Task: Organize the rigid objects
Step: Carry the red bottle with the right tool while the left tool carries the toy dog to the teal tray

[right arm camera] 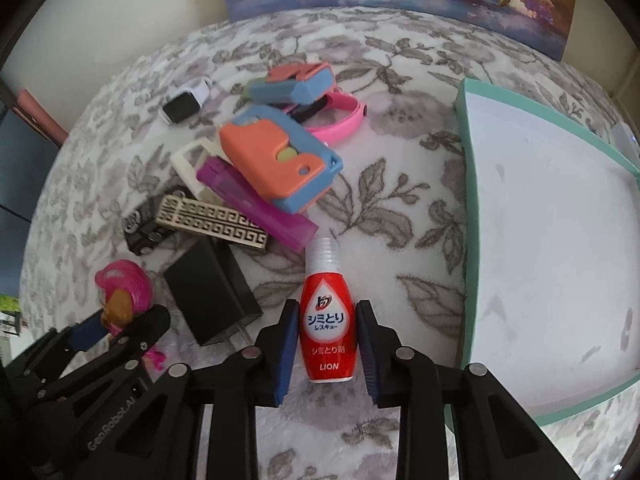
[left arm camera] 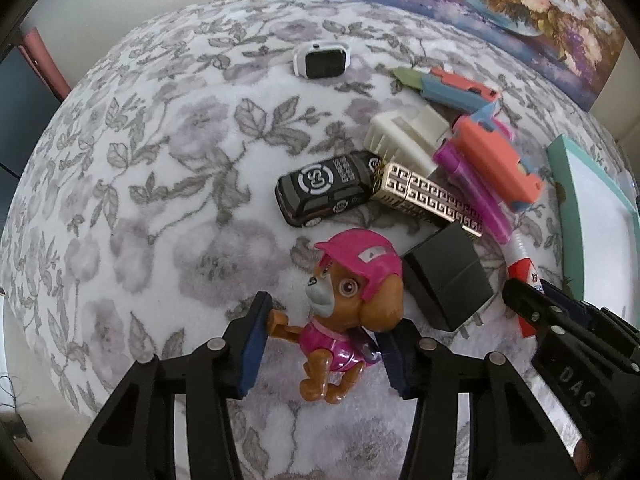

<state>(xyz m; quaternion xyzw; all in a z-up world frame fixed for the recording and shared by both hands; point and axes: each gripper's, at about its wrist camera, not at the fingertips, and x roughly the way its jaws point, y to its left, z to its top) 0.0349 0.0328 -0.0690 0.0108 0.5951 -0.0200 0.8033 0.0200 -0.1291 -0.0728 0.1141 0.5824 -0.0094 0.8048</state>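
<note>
My left gripper straddles the pup figure, low centre of frame; pads not visibly pressing, so released. Hard, light, lumpy plastic, prob best pinched at the torso. My right gripper brackets the red bottle, gaps both sides: smooth, slippery, grab mid-body. Black charger sits just beside both; teal tray at right edge, path looks open

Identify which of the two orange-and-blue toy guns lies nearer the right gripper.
The larger orange-and-blue gun, resting atop the purple case; the smaller gun lies farther back by the pink band.
</note>
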